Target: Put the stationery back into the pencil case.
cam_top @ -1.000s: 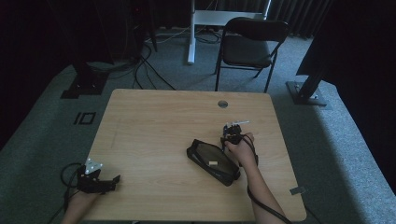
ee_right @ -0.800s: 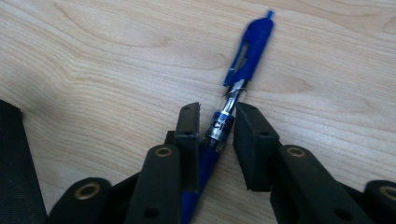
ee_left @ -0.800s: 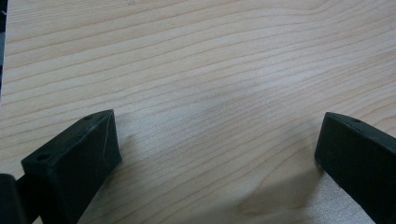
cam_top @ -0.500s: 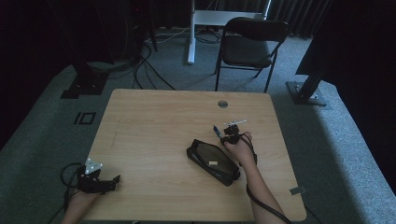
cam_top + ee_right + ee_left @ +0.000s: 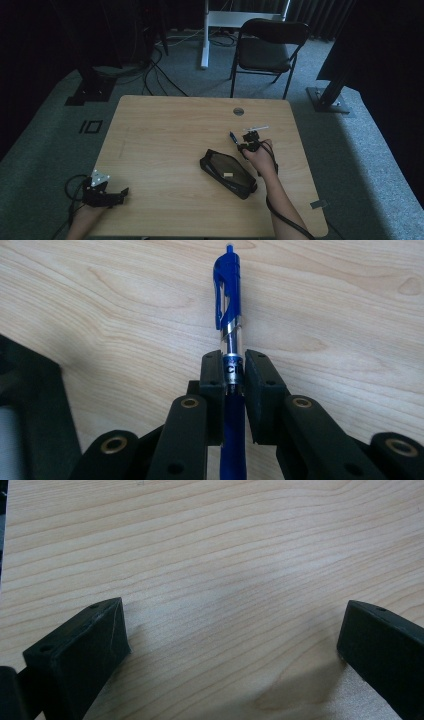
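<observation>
Right tongs (image 5: 234, 371) clenched on blue pen (image 5: 229, 300), just closed around it, above worktop (image 5: 165, 135) beside black pencil case (image 5: 228, 173). Left tongs (image 5: 230, 630) released, at near-left corner.

Black left claw (image 5: 121, 192), grey three-cornered plate on top, black cable looped lower left; right claw (image 5: 233, 385), brass-ringed screw holes in black links.

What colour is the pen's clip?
Blue; the pen shows best in the right gripper view.
</observation>
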`<state>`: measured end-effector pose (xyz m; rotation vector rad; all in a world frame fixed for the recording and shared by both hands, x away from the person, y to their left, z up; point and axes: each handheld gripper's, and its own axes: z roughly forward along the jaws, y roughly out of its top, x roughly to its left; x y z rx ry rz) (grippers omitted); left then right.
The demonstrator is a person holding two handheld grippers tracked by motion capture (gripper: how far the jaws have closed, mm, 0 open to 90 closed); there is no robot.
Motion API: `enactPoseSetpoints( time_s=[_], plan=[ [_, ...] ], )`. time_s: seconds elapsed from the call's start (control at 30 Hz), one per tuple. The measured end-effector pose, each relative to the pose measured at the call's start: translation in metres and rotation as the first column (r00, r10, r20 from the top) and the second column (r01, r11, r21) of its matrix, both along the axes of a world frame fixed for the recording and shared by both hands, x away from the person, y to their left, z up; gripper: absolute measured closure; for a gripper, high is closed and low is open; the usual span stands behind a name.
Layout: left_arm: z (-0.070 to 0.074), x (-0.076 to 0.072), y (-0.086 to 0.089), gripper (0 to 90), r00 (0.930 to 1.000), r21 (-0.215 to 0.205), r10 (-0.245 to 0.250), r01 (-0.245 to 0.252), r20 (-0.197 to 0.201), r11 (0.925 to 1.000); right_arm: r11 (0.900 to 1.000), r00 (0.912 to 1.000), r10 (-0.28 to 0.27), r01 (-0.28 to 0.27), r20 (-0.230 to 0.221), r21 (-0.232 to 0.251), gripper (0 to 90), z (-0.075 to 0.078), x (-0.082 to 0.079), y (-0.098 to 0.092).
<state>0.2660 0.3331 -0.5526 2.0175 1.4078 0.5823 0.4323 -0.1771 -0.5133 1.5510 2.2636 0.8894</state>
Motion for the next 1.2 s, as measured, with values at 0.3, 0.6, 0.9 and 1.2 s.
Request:
enactPoseSetpoints(
  time_s=[0.3, 0.6, 0.9, 1.2],
  plan=[
    [0.000, 0.000, 0.000, 0.0, 1.0000, 0.000, 0.000, 0.000, 0.000, 1.0000, 1.000, 0.9986, 0.014, -0.014, 0.052, 0.003, 79.1, 0.024, -0.010, -0.011],
    [0.000, 0.000, 0.000, 0.0, 1.0000, 0.000, 0.000, 0.000, 0.000, 1.0000, 0.999, 0.9960, 0.037, -0.037, 0.081, -0.010, 79.1, 0.041, -0.022, -0.020],
    [0.000, 0.000, 0.000, 0.0, 1.0000, 0.000, 0.000, 0.000, 0.000, 1.0000, 0.998, 0.9924, 0.064, -0.064, 0.105, -0.001, 79.2, 0.053, -0.037, -0.025],
    [0.000, 0.000, 0.000, 0.0, 1.0000, 0.000, 0.000, 0.000, 0.000, 1.0000, 0.995, 0.9860, 0.095, -0.096, 0.137, 0.002, 79.1, 0.069, -0.049, -0.024]
  ],
)
